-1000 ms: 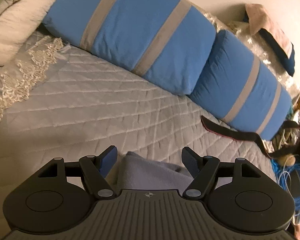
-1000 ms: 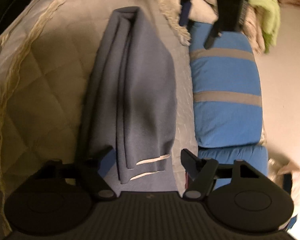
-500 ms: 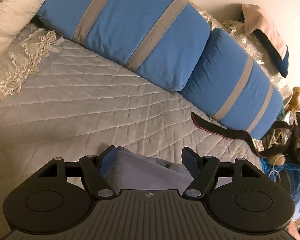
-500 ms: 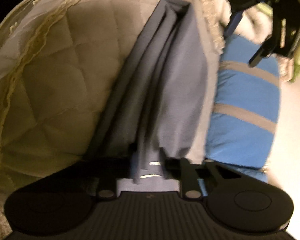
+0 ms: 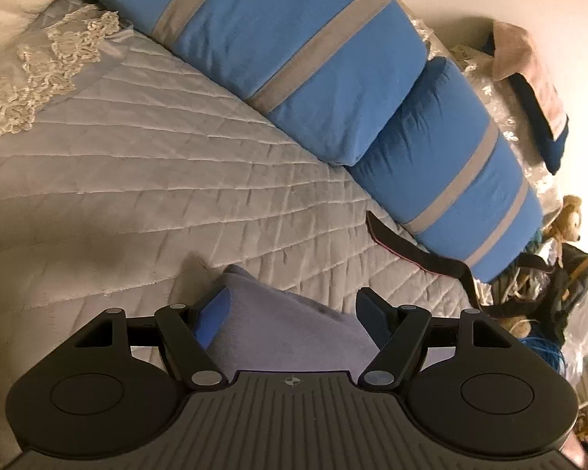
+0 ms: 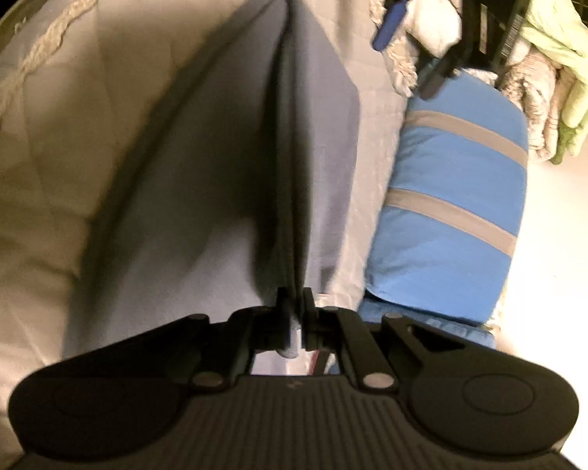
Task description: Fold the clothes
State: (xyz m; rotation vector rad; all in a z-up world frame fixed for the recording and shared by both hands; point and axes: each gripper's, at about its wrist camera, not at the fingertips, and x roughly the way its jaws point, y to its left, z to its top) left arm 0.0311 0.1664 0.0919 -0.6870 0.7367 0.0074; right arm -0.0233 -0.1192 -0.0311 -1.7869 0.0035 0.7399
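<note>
Grey garment (image 6: 223, 180): on quilted bed (image 6: 58, 125); near end clenched in right gripper (image 6: 296, 313) fingers; far end between released left gripper (image 5: 292, 313) fingers. Advice: grip both ends, lift evenly, fold flat.

A grey-blue garment (image 6: 223, 180) is recorded, plain and without pattern. The bedspread (image 5: 145, 180) beneath it is noted as pale grey, quilted in a diamond grid, with cream lace trim (image 5: 39, 78) along its edge. Two bolster cushions (image 5: 294, 51) are observed at the far edge of the bed — bright blue, each crossed by grey bands. A dark strap (image 5: 411, 250) with a reddish border is seen near the second cushion. A pale green cloth (image 6: 564, 62) is recorded at the bed's far corner. Both grippers are finished in black — blue pads (image 5: 211, 317) are fitted to the left one.
</note>
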